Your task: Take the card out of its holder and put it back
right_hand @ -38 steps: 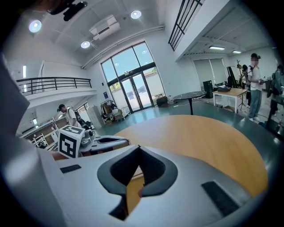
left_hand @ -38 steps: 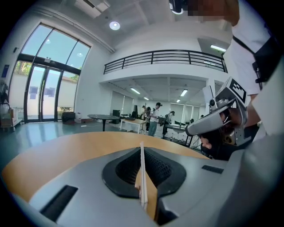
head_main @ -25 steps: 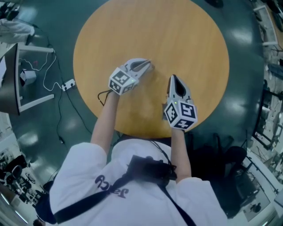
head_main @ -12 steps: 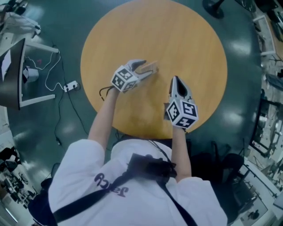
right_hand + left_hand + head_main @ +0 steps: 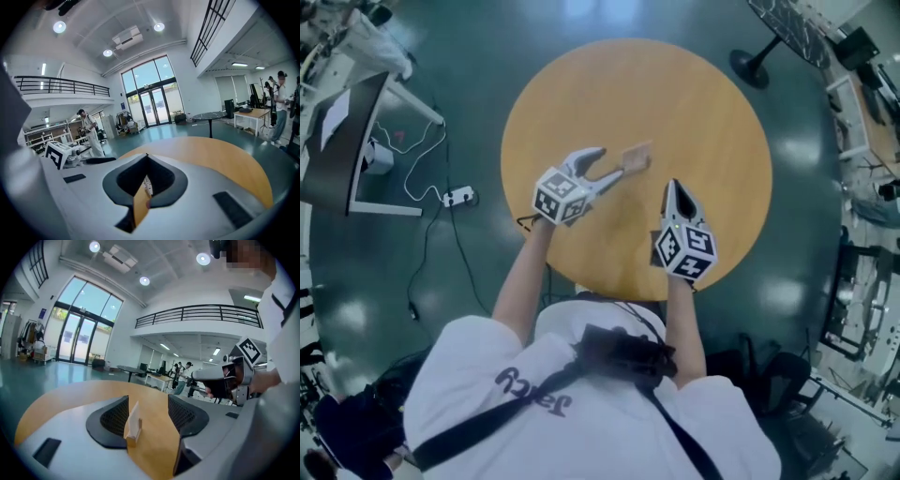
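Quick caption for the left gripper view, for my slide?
Left gripper, fingers just opened and empty, facing the card upright in its wooden holder on the round table.

The round bench point(image 5: 703, 103) is warm honey-coloured wood with faint grain, standing on a glossy dark teal floor point(image 5: 469, 56). The holder point(image 5: 636, 157) is pale raw wood and its card point(image 5: 133, 417) cream-white. The left hand-held gripper point(image 5: 611, 161) and right hand-held gripper point(image 5: 672, 186) are pale grey, with black dimpled pads and black-and-white square markers. At the bench's nine o'clock lies a white power strip point(image 5: 459, 197).
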`<state>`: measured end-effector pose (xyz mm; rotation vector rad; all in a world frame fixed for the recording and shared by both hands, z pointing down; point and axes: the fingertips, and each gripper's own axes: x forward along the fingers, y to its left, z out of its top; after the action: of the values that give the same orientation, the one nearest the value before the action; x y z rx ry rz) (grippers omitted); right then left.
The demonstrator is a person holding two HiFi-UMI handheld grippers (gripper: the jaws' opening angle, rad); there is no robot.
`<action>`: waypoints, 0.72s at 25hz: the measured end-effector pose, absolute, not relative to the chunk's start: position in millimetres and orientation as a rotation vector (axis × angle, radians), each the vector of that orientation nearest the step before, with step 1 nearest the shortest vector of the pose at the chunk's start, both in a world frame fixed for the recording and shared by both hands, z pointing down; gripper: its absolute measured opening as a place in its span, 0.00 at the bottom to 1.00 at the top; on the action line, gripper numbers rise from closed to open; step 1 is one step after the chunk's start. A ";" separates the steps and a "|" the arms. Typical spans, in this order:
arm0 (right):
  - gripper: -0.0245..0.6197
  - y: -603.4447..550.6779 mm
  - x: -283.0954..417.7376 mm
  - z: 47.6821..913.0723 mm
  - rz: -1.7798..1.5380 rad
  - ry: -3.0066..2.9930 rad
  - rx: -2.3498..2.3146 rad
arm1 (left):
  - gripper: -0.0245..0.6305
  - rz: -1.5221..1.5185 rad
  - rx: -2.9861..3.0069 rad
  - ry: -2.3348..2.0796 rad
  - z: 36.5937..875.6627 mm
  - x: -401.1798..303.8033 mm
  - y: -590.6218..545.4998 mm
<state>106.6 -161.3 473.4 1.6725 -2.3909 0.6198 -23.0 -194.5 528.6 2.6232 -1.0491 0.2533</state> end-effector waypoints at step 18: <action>0.07 -61.1 31.3 410.3 0.354 -2.587 1.647 | 0.40 -0.071 2.621 -1.403 433.2 -48.8 -72.9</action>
<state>31.3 -61.1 410.3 1.6469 -2.5871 0.3536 -48.8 -72.9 433.2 2.6208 -1.4032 -0.0715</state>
